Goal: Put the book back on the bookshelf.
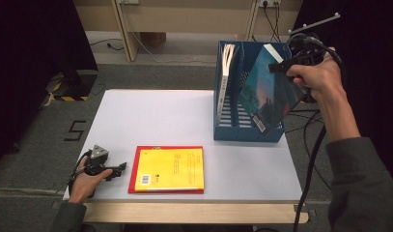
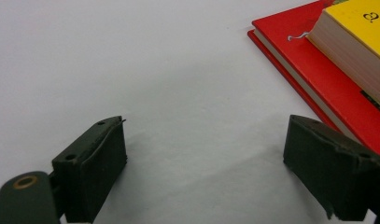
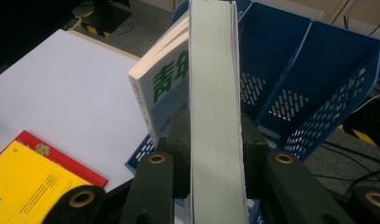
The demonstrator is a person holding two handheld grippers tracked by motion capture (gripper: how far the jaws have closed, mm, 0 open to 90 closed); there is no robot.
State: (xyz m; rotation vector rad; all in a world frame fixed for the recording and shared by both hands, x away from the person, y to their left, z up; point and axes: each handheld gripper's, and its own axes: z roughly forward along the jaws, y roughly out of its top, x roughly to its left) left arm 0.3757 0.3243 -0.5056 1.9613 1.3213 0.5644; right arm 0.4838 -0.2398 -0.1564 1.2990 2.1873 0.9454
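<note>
A: Quick status — what have I got in the right gripper [image 1: 281, 67]?

B: Its fingers [image 3: 178, 149] are clamped on the teal book [image 1: 264, 92], gripping it by the page edge. The book is up in the air, tilted, its lower corner down by the front of the blue file rack [image 1: 232, 133], over the right-hand slot. A white book [image 1: 226, 77] is already standing in the left slot.

A: Left gripper [image 1: 118, 169]?

B: Resting on the tabletop [image 1: 150, 116], fingers [image 2: 92, 172] fairly wide with nothing between them, just beside the red book [image 1: 133, 169] with the yellow book [image 1: 177, 166] stacked on it.

A: Risks?

B: I'd say the tilt. If I lower the teal book at this angle, its corner could catch the divider or the front wall and shove the rack, which sits near the tabletop's right edge. The grip is thin too — a heavy book could pivot or slip.

A: Surroundings?

B: Plain white tabletop with a wooden front edge, grey carpet floor [image 1: 35, 145], black drapes either side, cables [image 1: 307, 159] trailing on the right, and a taped number on the floor at left.
</note>
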